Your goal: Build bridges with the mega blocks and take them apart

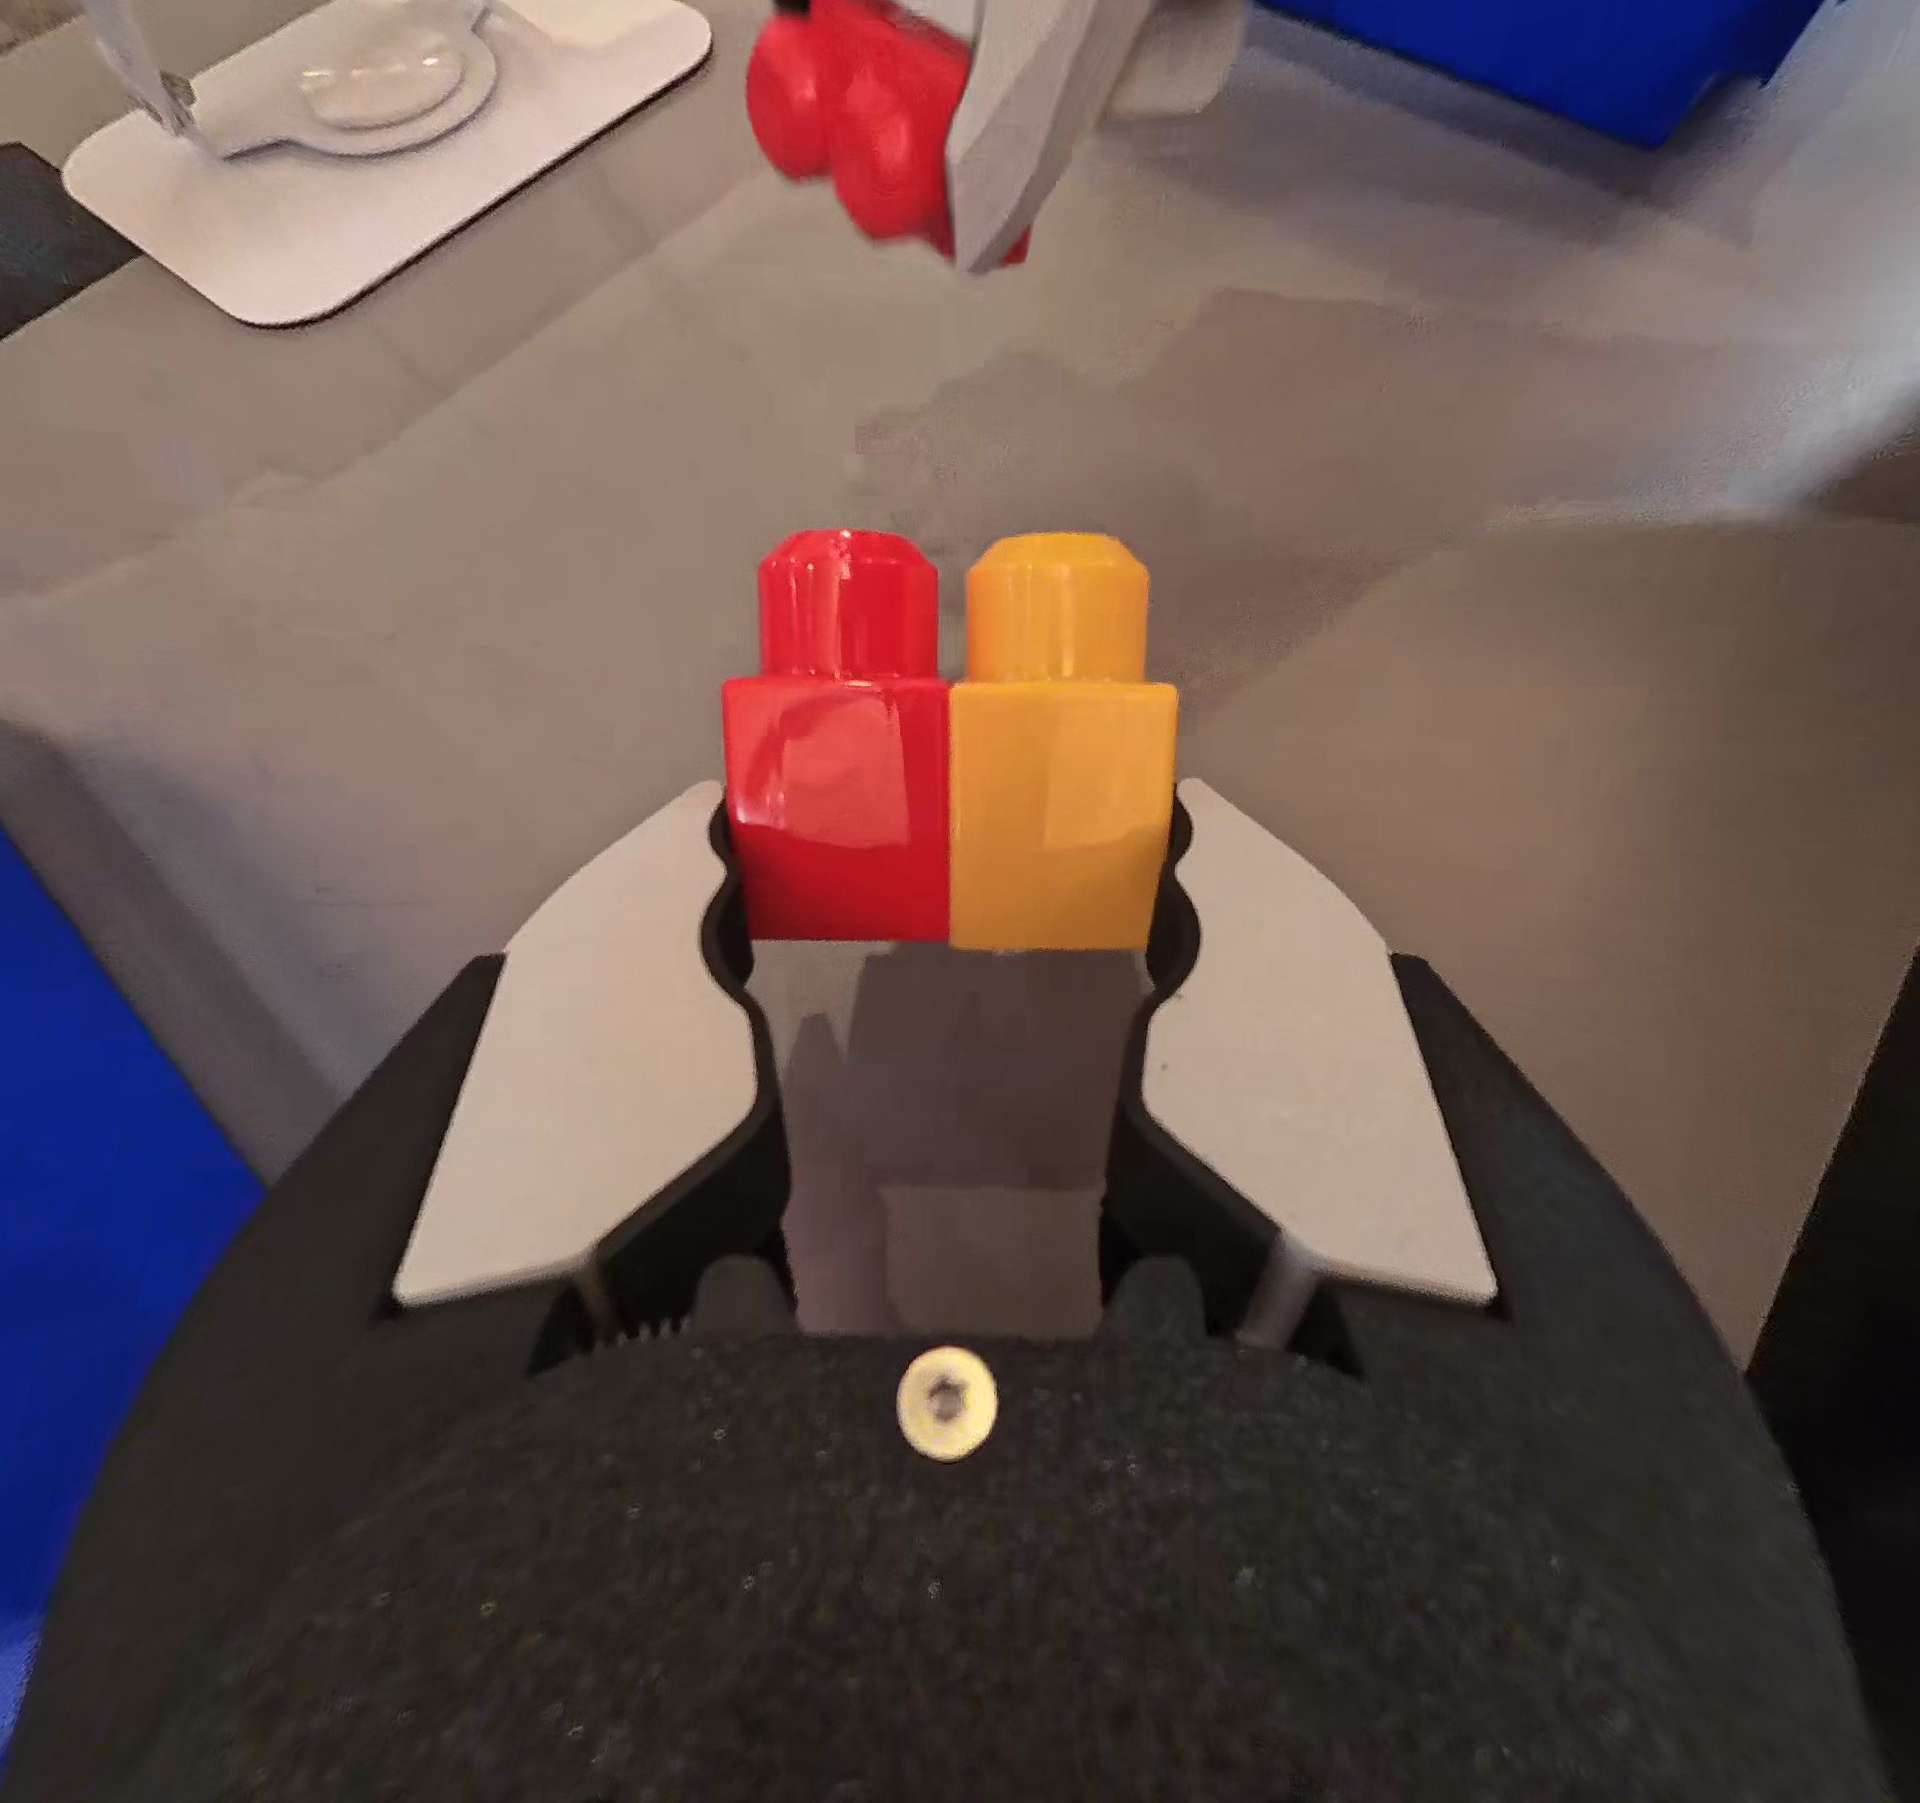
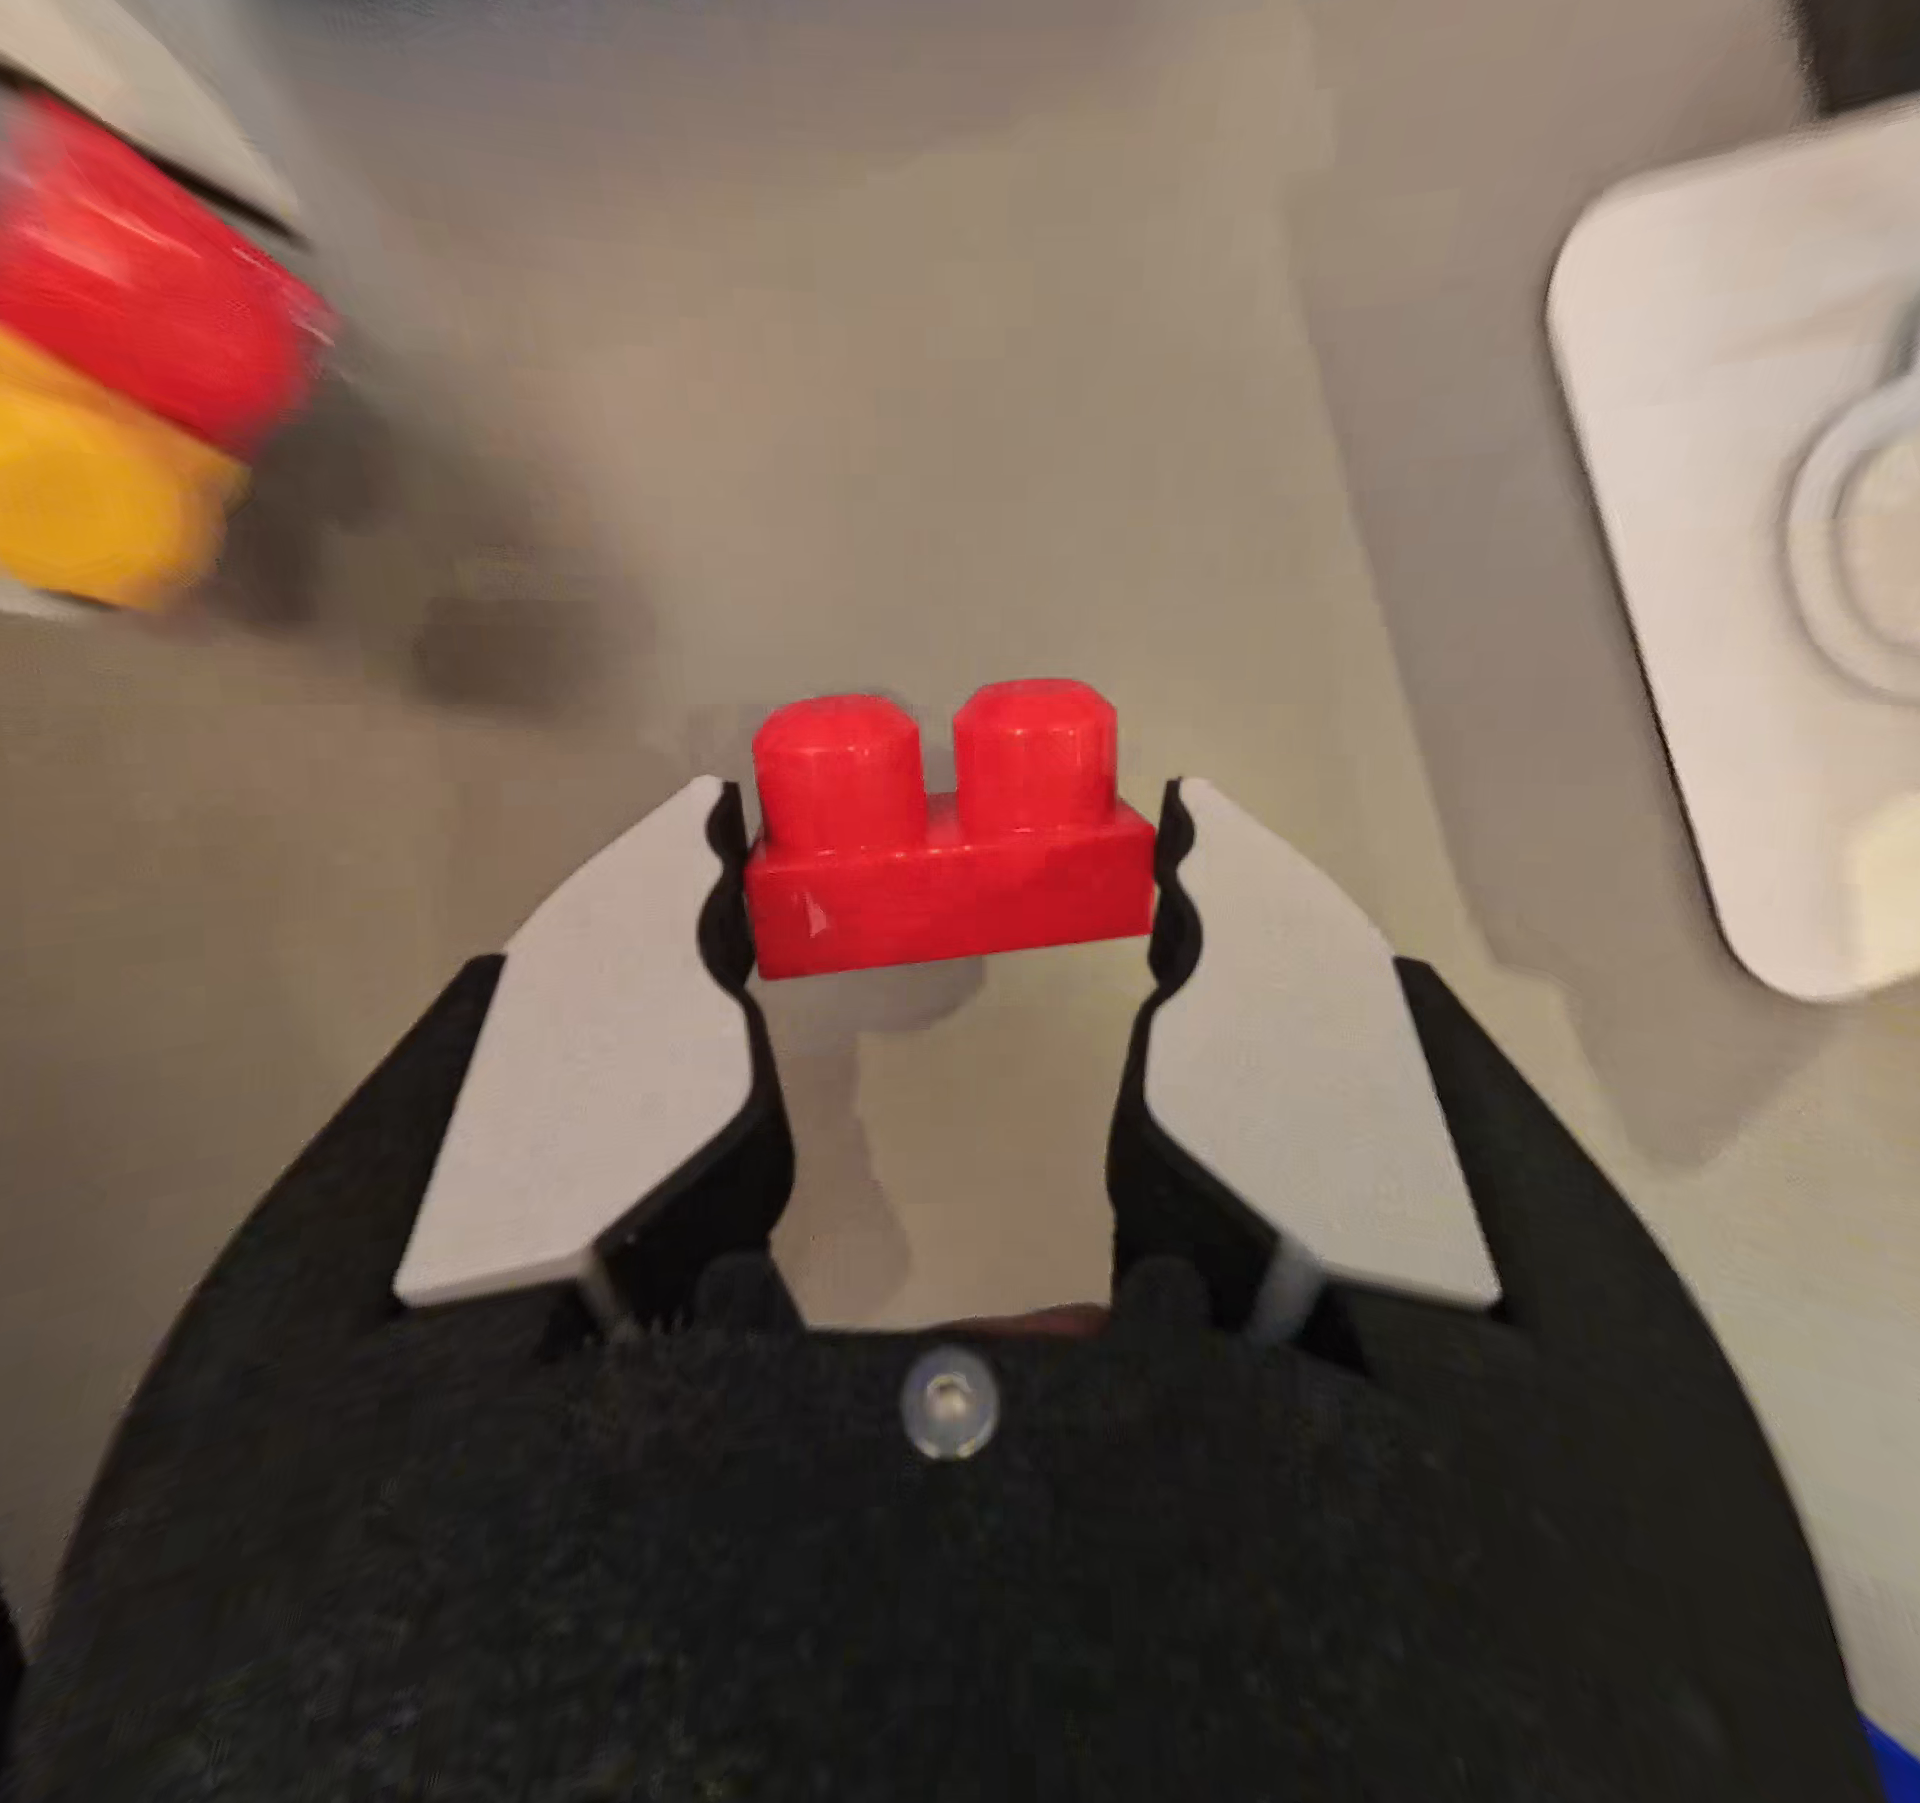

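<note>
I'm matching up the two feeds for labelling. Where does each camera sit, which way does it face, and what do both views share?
Left wrist view: on the left gripper, looking forward along its jaws, shut on a red single block and an orange single block side by side; the right gripper shows beyond.
Right wrist view: on the right gripper, looking down at the grey table, jaws shut on a red two-stud block.
Shared: all three blocks, the table, the white stand base.
</note>
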`<state>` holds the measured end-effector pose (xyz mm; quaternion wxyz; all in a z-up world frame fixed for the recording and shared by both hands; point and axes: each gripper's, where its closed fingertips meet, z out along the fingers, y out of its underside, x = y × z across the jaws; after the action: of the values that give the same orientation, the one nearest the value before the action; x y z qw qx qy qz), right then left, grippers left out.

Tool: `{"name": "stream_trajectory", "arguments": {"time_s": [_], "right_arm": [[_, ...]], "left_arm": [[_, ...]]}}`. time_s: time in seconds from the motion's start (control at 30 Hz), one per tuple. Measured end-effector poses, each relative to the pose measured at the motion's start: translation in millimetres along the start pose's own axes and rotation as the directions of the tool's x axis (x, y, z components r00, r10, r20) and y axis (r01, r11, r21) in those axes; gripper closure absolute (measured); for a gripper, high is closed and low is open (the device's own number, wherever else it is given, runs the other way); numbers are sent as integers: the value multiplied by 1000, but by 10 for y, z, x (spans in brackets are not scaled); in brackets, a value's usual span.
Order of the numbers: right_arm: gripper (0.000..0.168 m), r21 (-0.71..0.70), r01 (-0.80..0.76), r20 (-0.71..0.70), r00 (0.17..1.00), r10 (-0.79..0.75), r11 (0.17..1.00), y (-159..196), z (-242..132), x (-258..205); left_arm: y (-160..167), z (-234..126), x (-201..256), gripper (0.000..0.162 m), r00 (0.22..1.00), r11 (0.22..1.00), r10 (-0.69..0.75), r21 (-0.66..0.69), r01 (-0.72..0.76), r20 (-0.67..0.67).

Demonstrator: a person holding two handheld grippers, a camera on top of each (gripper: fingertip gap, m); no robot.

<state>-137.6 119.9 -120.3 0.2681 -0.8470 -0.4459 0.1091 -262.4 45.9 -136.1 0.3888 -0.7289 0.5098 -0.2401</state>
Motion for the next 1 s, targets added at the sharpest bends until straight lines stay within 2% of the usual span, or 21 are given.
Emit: {"name": "stream_trajectory", "arguments": {"time_s": [0.07, 0.13, 0.2, 0.3, 0.43, 0.53, 0.63, 0.83, 1.0], "right_arm": [[93, 299, -89, 140, 989, 49, 950, -241, -333, -264], [93, 540, -235, 310, 948, 68, 808, -369, -649, -499], [93, 672, -374, 442, 895, 59, 640, -404, -850, -629], [93, 719, -535, 603, 798, -14, 444, -506, -1003, -768], [93, 733, -619, 670, 728, -144, 281, -732, -1209, -830], [93, 749, -634, 662, 729, -173, 195, -747, -1372, -747], [93, 747, -653, 663, 718, -213, 124, -658, -1567, -691], [93, 744, -665, 656, 711, -252, 61, -572, -1674, -707], [93, 790, -608, 607, 756, -245, 79, -532, -1667, -693]], "left_arm": [[-22, -8, 9, 87, 1000, 999, -18, 36, 19, -19], [-39, -2, 34, 87, 997, 997, -51, 59, 55, -62], [-92, 16, 50, 87, 992, 992, -76, 91, 85, -97], [-317, 50, 119, 88, 984, 984, -69, 154, 95, -165], [-782, 92, 292, 87, 977, 975, 39, 221, 8, -209], [-1128, 84, 399, 87, 975, 953, 98, 302, -33, -201], [-1296, 93, 458, 87, 976, 937, 98, 348, -24, -196], [-1475, 139, 570, 88, 966, 917, 78, 398, 27, -246], [-1530, 166, 667, 88, 946, 916, 69, 396, 66, -317]]}}
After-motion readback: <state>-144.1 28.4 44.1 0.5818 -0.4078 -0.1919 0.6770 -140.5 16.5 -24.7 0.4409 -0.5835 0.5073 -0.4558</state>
